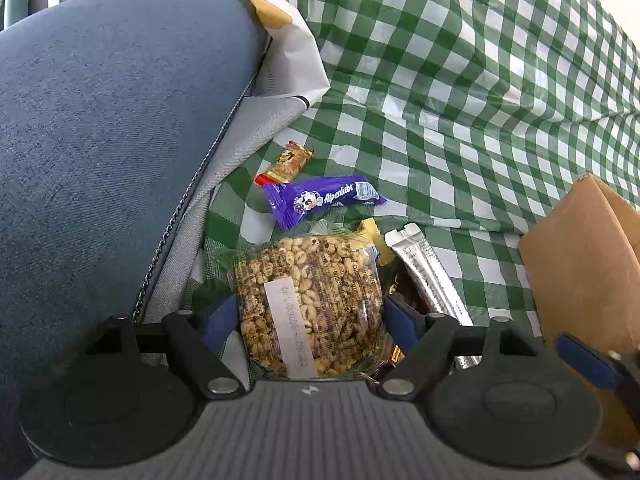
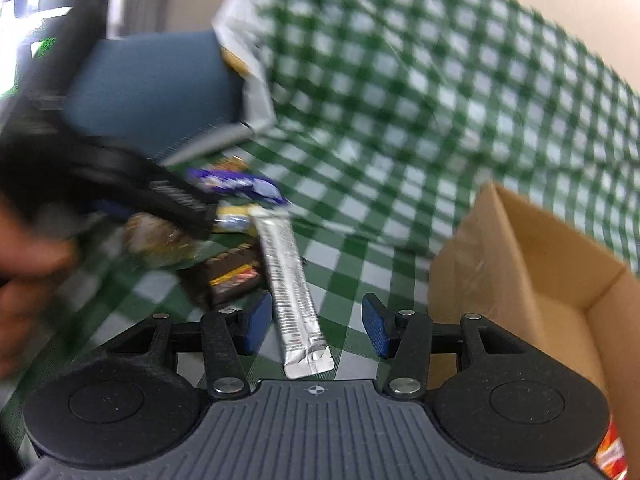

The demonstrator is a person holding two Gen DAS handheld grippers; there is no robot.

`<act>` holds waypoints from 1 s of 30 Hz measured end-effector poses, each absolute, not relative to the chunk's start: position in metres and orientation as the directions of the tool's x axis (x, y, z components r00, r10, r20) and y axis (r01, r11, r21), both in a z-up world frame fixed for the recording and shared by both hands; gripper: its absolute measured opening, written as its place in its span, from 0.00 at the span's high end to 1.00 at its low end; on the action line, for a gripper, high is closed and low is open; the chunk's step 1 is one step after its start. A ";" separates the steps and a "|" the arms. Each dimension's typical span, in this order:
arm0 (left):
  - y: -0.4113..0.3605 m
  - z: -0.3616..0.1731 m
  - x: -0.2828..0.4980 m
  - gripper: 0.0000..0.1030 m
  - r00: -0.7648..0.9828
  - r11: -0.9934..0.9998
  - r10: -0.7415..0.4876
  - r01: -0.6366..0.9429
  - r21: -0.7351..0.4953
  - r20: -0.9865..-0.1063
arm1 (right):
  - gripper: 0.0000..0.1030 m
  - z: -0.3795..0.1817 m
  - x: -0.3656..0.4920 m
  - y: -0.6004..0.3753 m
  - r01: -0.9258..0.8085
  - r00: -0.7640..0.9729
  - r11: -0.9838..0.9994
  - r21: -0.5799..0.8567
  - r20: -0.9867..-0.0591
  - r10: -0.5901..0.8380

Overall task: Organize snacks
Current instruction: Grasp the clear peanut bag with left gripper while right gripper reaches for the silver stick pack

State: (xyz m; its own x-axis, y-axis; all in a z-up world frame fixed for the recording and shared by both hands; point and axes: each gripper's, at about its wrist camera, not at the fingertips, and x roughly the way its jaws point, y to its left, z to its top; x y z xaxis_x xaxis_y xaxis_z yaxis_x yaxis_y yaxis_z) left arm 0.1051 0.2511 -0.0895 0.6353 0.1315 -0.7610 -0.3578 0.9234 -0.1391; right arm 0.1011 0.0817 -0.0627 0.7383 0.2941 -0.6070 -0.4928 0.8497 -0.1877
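Note:
A clear bag of puffed cereal (image 1: pixel 312 300) lies on the green checked cloth (image 1: pixel 460 100), between the blue pads of my left gripper (image 1: pixel 311 320). The pads stand close to its sides and the bag looks unsqueezed. Beyond it lie a purple Alpenliebe packet (image 1: pixel 324 200) and an orange-red bar (image 1: pixel 290 162). My right gripper (image 2: pixel 316 326) is open over a silver stick packet (image 2: pixel 288 276), which lies between its pads with gaps on both sides. The right wrist view is blurred. The left gripper (image 2: pixel 176 200) shows there over the cereal bag (image 2: pixel 160 236).
An open cardboard box (image 2: pixel 520 248) stands on the right, with an orange-red pack (image 2: pixel 612 452) at its near corner. A dark chocolate bar (image 2: pixel 232 272) and a yellow packet (image 2: pixel 236 220) lie beside the stick. A blue zipped bag (image 1: pixel 100 140) and white plastic bag (image 1: pixel 288 40) bound the left.

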 end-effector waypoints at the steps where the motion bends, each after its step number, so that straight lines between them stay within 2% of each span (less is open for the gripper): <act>1: 0.251 -0.090 0.106 0.20 0.634 0.924 0.130 -0.357 -0.139 -0.762 | 0.49 -0.068 0.109 0.086 -0.483 0.733 0.857 -0.179 -0.618 0.285; 5: 0.249 -0.092 0.108 0.19 0.628 0.929 0.131 -0.348 -0.127 -0.767 | 0.43 -0.090 0.136 0.099 -0.483 0.679 0.864 -0.143 -0.684 0.266; 8: 0.248 -0.094 0.111 0.19 0.625 0.932 0.132 -0.343 -0.119 -0.769 | 0.43 -0.107 0.158 0.102 -0.485 0.611 0.870 -0.086 -0.746 0.267; 11: 0.248 -0.095 0.112 0.20 0.626 0.929 0.134 -0.350 -0.123 -0.768 | 0.47 -0.113 0.165 0.098 -0.477 0.586 0.878 -0.028 -0.755 0.294; 12: 0.249 -0.094 0.112 0.20 0.627 0.927 0.133 -0.354 -0.128 -0.767 | 0.61 -0.112 0.166 0.096 -0.483 0.576 0.876 -0.005 -0.755 0.313; 14: 0.250 -0.093 0.111 0.20 0.630 0.924 0.131 -0.358 -0.136 -0.765 | 0.70 -0.109 0.163 0.095 -0.477 0.591 0.879 -0.011 -0.744 0.311; 16: 0.250 -0.091 0.108 0.20 0.633 0.921 0.127 -0.361 -0.146 -0.764 | 0.93 -0.102 0.159 0.089 -0.466 0.605 0.885 -0.001 -0.730 0.318; 22: 0.251 -0.073 0.097 0.21 0.647 0.898 0.106 -0.388 -0.207 -0.755 | 0.94 -0.076 0.131 0.071 -0.489 0.599 0.872 0.011 -0.723 0.345; 26: 0.241 -0.055 0.089 0.21 0.652 0.914 0.104 -0.361 -0.187 -0.751 | 0.95 -0.064 0.101 0.058 -0.530 0.582 0.848 -0.008 -0.731 0.356; 30: 0.224 -0.047 0.086 0.21 0.605 0.944 0.068 -0.297 -0.146 -0.793 | 0.95 -0.056 0.069 0.043 -0.561 0.570 0.827 -0.043 -0.745 0.348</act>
